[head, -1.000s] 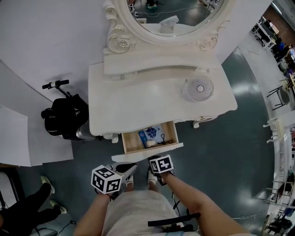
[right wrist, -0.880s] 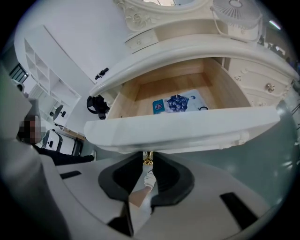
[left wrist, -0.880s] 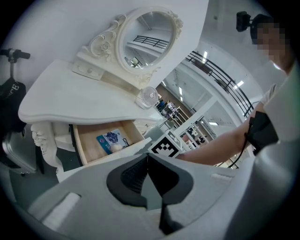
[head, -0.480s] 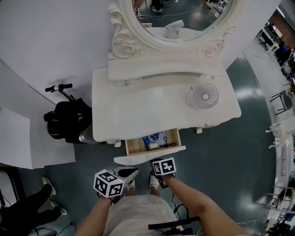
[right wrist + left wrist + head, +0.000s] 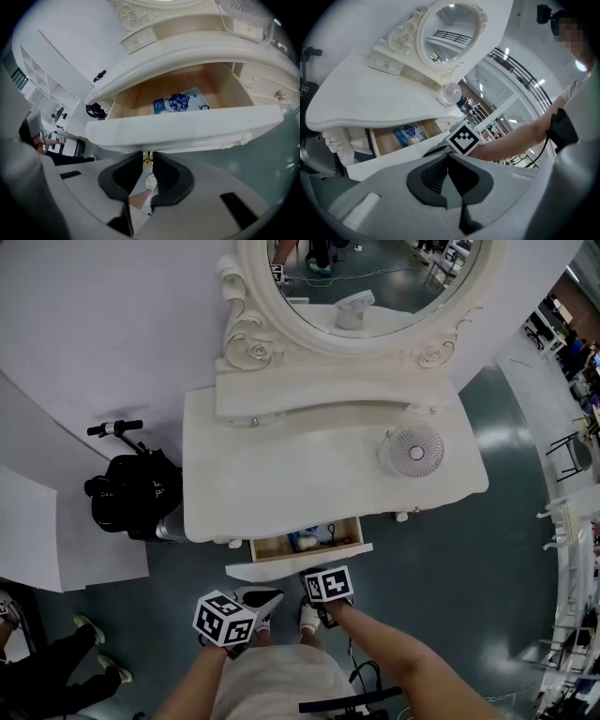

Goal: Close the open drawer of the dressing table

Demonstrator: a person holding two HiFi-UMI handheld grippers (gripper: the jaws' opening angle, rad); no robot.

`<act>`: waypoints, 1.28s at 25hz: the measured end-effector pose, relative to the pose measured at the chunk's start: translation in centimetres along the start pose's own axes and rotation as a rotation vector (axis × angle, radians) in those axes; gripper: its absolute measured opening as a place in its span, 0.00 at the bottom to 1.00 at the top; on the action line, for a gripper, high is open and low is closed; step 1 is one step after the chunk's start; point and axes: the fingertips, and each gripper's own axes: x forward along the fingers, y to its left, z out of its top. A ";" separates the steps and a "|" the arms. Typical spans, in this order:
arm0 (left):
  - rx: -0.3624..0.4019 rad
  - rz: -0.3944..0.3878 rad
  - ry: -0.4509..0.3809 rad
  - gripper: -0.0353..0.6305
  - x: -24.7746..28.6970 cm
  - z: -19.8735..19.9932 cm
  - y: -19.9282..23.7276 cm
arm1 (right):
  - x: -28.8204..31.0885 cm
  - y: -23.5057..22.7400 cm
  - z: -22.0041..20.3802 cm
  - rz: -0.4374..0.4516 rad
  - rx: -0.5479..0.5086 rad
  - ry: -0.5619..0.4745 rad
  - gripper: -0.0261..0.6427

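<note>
Drawer point(image 5: 296, 562) slid; right tool point(image 5: 148, 159) grips knob point(image 5: 147, 157).

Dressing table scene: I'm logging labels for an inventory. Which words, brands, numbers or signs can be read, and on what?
Blue-and-white packet in the open wooden drawer: print too blurred to read.
Black bag with white print: too small to read.
Black-and-white marker cubes: square patterns only, no words.
Nothing can be quoted.

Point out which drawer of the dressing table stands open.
The wide drawer under the tabletop, pulled out with its contents showing; the small upper-shelf drawers are shut.
</note>
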 end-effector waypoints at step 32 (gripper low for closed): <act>-0.017 0.017 0.050 0.07 1.9 0.1 2.8 | 1.5 -1.3 7.7 -0.012 0.017 -0.121 0.15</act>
